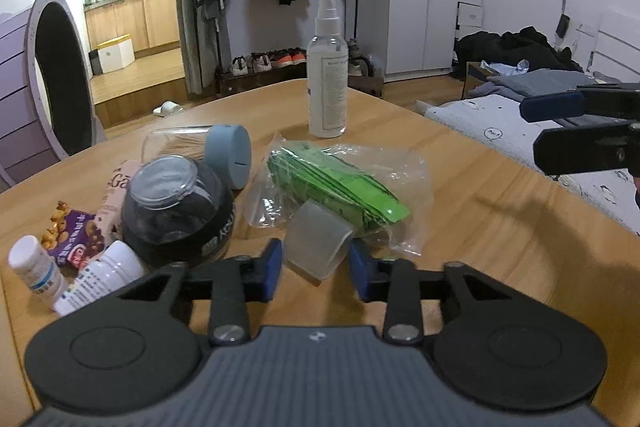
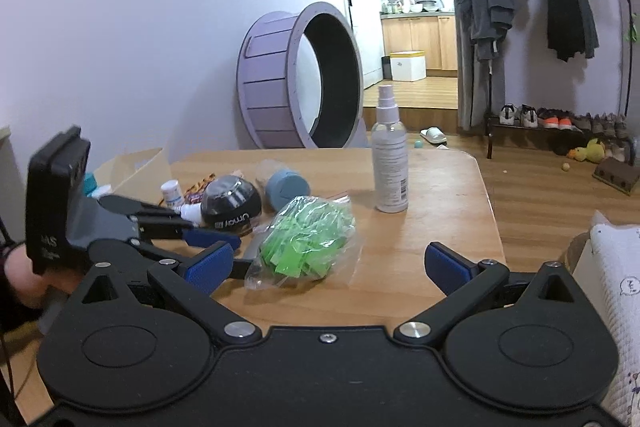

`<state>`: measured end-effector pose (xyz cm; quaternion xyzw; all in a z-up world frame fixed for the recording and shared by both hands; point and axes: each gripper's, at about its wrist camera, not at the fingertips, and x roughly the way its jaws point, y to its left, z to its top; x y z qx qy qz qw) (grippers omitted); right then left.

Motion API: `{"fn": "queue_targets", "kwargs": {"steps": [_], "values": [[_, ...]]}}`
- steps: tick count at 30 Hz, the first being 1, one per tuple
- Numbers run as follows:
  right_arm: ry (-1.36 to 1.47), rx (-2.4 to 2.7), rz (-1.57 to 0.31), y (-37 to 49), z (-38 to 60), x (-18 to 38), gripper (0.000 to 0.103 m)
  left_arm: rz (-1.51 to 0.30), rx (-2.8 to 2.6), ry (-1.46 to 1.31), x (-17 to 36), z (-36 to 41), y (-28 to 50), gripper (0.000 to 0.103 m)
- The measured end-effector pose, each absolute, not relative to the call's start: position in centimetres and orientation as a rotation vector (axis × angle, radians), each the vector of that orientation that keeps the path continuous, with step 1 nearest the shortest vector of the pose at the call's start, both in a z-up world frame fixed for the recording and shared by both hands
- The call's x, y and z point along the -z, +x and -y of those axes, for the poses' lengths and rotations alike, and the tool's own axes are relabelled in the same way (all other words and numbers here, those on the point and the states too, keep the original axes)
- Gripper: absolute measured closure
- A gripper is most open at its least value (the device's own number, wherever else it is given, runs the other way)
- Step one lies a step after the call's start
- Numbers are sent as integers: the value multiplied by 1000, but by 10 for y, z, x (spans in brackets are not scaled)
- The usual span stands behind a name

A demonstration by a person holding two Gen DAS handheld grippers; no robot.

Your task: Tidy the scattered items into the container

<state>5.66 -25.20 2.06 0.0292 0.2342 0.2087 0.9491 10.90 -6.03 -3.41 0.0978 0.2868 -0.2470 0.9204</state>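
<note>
My left gripper is closed around a translucent plastic cup lying on the wooden table; it also shows in the right wrist view. Beside it lie a clear bag of green packets, a dark round jar, a blue-capped toothpick jar, two white bottles, snack packets and an upright spray bottle. My right gripper is open and empty, hovering near the table's front edge by the green bag. A cardboard box stands at the table's left.
A purple wheel stands against the wall behind the table. A bed lies to the right of the table. A clothes rack and shoes are farther back.
</note>
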Motion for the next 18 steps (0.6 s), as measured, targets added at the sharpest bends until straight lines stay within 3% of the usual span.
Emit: {"fn": "queue_targets", "kwargs": {"steps": [3, 18], "values": [[68, -423, -481, 57, 252, -19, 0, -558, 510, 179, 30, 57, 106, 98], [78, -467, -446, 54, 235, -21, 0, -403, 460, 68, -18, 5, 58, 102]]}}
